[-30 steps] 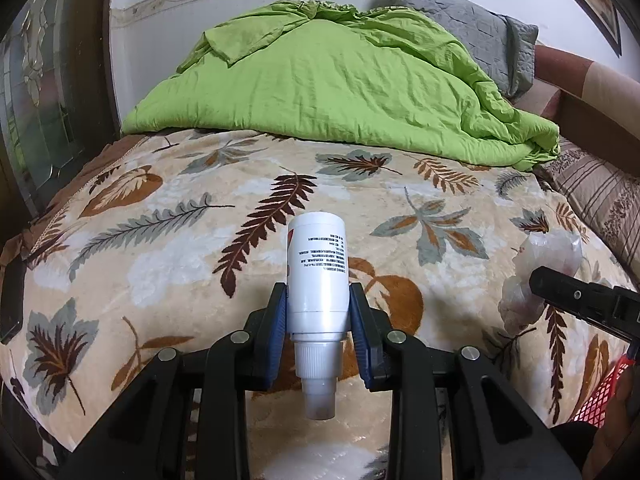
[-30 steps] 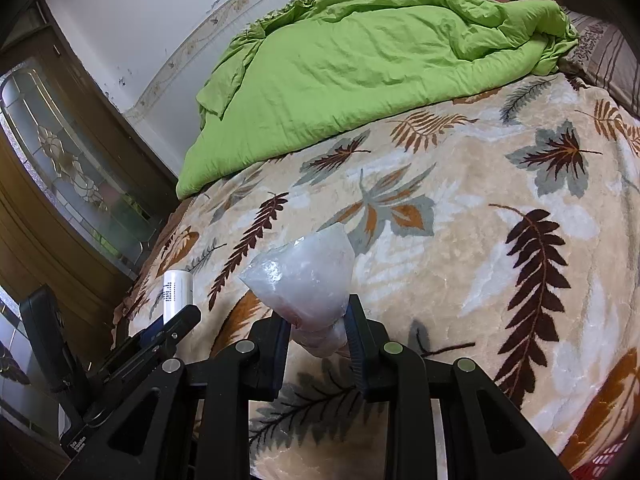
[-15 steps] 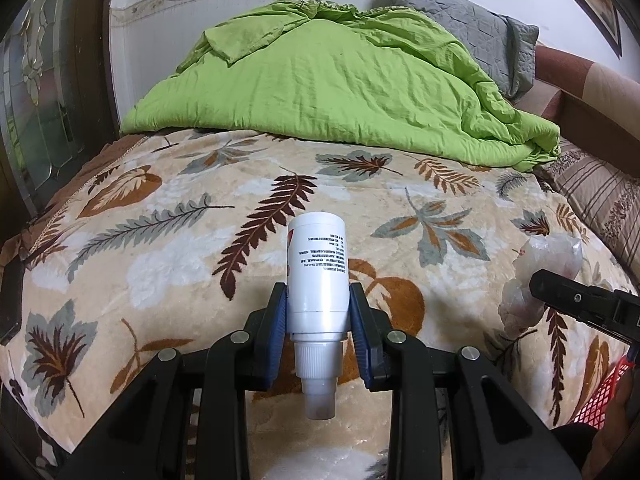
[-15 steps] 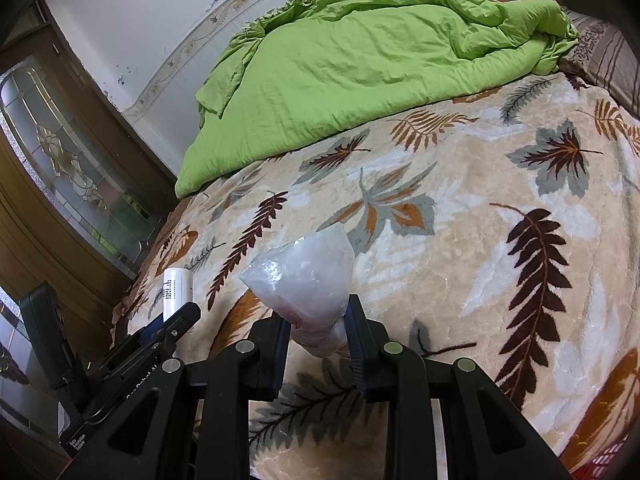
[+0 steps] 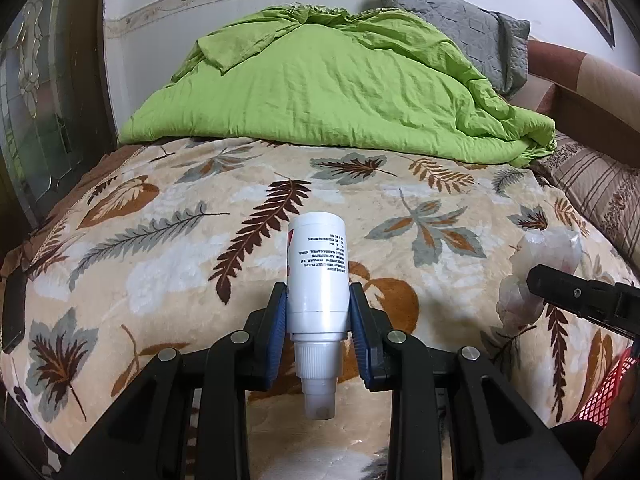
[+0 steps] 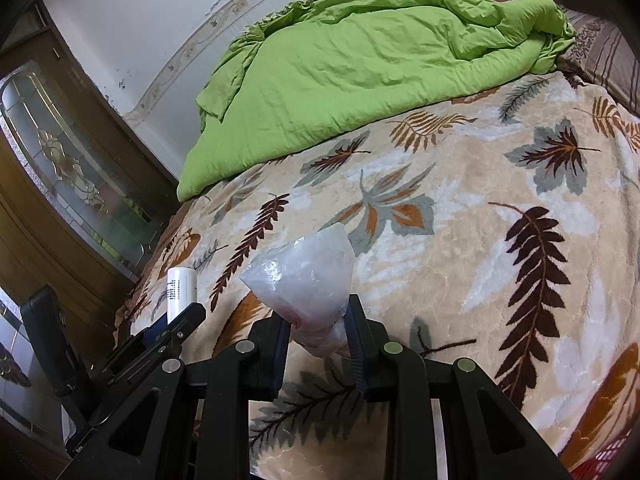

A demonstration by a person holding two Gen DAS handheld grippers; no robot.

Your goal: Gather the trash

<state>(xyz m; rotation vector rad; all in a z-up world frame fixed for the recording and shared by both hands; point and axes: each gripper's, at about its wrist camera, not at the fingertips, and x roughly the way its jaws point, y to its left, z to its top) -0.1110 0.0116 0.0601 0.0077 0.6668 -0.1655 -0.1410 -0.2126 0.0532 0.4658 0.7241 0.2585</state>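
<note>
Nothing has moved since the earlier frames. The left gripper (image 5: 318,316) fingers clamp a white bottle (image 5: 317,272), cap nearest, long axis pointing to 12 o'clock; its print is unreadable. The right gripper (image 6: 318,326) fingers pinch a clear plastic bag (image 6: 306,280) above the leaf-patterned bed blanket (image 6: 460,248). Beyond lies a green duvet (image 5: 340,88).

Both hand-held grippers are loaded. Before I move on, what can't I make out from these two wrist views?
- Red mesh container: cut off by the lower right edge in both views; shape and opening unseen.
- White bottle label: print too small to read, left wrist view.
- Clear plastic bag: contents not discernible, right wrist view.
- Dark flat object at the bed's left edge: cut off by the fisheye rim.
</note>
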